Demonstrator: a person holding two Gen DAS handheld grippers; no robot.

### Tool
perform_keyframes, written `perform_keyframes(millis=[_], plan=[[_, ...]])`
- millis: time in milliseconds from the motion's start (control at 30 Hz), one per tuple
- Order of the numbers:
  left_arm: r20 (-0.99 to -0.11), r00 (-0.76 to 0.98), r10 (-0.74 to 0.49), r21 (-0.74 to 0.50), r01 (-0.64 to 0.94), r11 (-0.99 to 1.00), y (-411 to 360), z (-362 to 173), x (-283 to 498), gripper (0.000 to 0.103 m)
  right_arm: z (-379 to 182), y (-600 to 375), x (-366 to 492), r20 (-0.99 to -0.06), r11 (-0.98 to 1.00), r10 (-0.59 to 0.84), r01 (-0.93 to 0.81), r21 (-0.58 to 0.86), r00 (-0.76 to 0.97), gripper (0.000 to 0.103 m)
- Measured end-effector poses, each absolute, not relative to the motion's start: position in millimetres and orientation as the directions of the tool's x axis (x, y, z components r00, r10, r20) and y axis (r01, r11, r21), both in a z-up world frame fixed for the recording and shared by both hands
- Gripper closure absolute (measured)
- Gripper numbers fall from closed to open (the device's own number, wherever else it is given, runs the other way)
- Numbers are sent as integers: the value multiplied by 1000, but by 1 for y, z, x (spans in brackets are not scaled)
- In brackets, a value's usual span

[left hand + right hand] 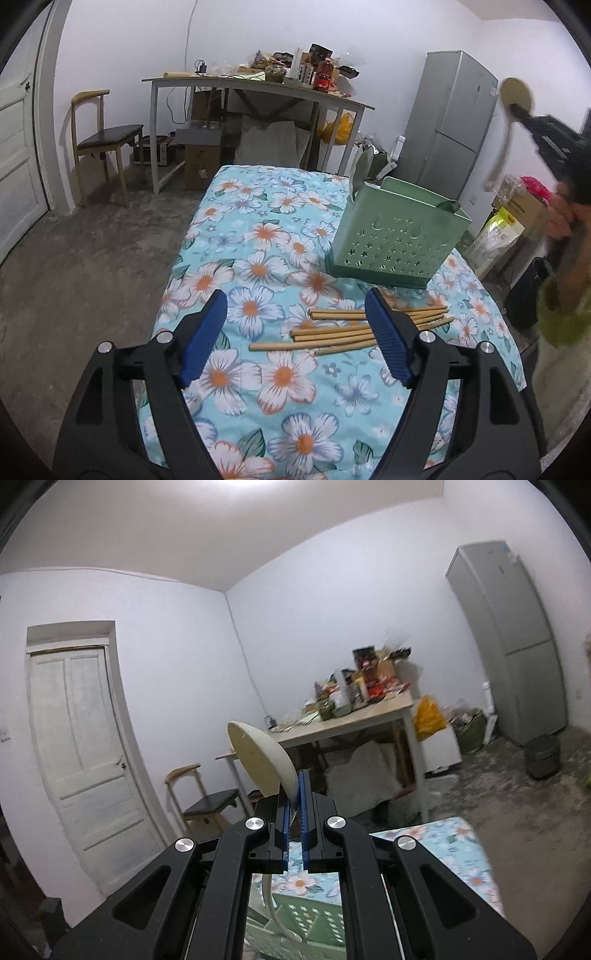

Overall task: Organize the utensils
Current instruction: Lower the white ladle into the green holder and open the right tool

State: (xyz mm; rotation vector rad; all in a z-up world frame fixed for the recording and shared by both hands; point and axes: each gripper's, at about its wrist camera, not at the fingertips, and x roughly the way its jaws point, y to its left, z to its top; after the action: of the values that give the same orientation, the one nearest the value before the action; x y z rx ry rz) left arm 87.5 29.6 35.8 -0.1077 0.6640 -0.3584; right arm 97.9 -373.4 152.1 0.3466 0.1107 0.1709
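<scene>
The left hand-held gripper (295, 317) hangs spread wide above the chopsticks (369, 328) on the tabletop (258, 236); the right hand-held gripper (294, 794) is clenched on a cream spoon (258, 760) above the green basket (399, 236).

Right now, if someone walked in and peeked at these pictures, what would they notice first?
Probably the bright blue flowery tablecloth, with a green plastic basket with star-shaped holes standing on it and a bunch of wooden chopsticks lying in front. The left gripper hangs open over the chopsticks. Up in the air, the right gripper is pinching a cream-coloured rice spoon by its head.
</scene>
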Motion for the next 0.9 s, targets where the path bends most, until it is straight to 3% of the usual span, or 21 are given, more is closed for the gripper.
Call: perform_keyframes(millis=[267,700,867,900], plan=[[-599,720,-350,-199,289,936,31,28,96,25,98,-366,156,-191,935,217,-148,322,957,98],[-590,724,-358,-240,266,934,44,19,108,25,45,-360,165,-351,949,212,-106,297,912,97],[-592,724,-355,-260,246,934,49,17,109,25,39,-359,155,-402,952,199,-78,296,894,94],[-590,724,-356,-263,245,933,50,18,109,25,38,-360,152,-411,951,198,-73,301,890,88]])
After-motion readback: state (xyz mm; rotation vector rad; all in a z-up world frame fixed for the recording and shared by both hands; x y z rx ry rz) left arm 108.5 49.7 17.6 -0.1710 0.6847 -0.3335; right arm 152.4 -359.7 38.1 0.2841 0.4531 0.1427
